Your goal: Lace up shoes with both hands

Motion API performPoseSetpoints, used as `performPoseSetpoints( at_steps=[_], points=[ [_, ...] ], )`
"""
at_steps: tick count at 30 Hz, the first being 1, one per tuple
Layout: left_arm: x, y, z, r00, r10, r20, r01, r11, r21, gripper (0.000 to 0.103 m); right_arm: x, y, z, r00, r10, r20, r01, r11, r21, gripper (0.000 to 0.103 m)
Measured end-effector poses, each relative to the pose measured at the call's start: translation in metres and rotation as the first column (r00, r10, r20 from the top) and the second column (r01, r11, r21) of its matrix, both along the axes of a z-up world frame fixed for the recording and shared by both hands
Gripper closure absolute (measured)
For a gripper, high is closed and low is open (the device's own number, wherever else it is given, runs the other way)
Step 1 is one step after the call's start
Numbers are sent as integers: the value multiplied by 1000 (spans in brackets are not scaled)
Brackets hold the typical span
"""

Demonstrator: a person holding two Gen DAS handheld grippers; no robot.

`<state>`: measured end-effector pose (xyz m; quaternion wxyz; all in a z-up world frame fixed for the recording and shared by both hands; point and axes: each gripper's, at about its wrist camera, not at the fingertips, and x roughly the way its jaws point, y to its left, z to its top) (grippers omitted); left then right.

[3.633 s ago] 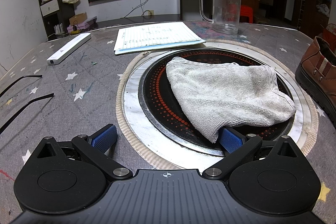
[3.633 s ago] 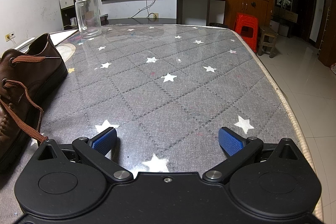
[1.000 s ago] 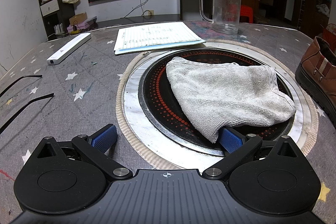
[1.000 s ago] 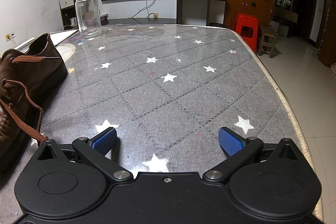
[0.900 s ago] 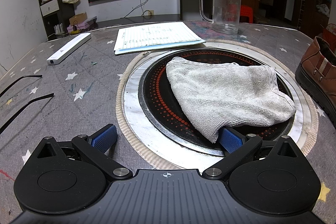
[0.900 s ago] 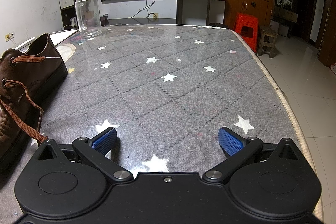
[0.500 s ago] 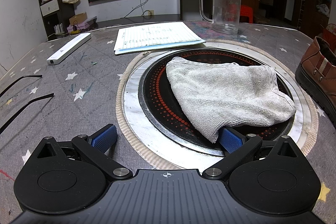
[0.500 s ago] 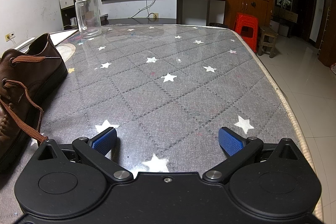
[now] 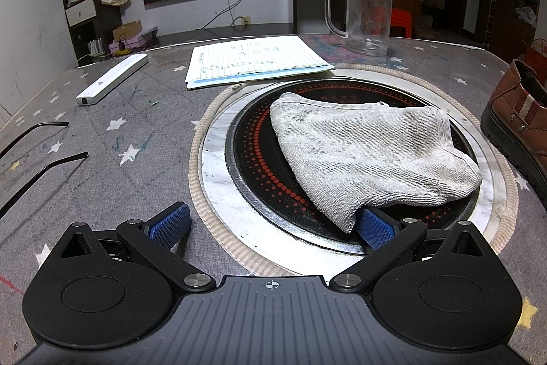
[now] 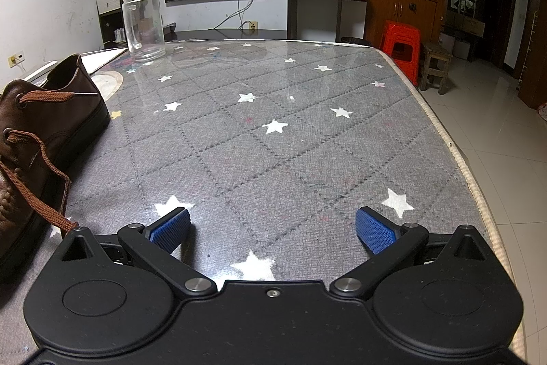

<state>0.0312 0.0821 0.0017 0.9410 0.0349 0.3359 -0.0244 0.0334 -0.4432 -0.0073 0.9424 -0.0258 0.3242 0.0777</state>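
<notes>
Both grippers, left (image 9: 271, 224) and right (image 10: 273, 230), rest spread wide and empty. Shoe (image 10: 37, 139) lies between them, lace (image 10: 41, 190) trailing loose beside the right one. Left's pad touches the towel (image 9: 369, 156); lifting could snag it.

Brown leather shoe (image 10: 30, 139) upright on table, brown lace (image 10: 37, 180) loose.

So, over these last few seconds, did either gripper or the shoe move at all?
Nothing visibly changed. The left gripper stays open beside the grey cloth, the right gripper stays open over the table, and the brown shoe lies with its lace loose, untouched.
</notes>
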Motion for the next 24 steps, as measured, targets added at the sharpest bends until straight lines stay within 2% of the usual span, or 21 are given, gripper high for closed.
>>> performPoseSetpoints(
  at_steps=[24],
  points=[
    [2,3,0,1000,0,0,0,1000,0,0,0,0,0,1000,0,0,0,1000,0,0]
  ],
)
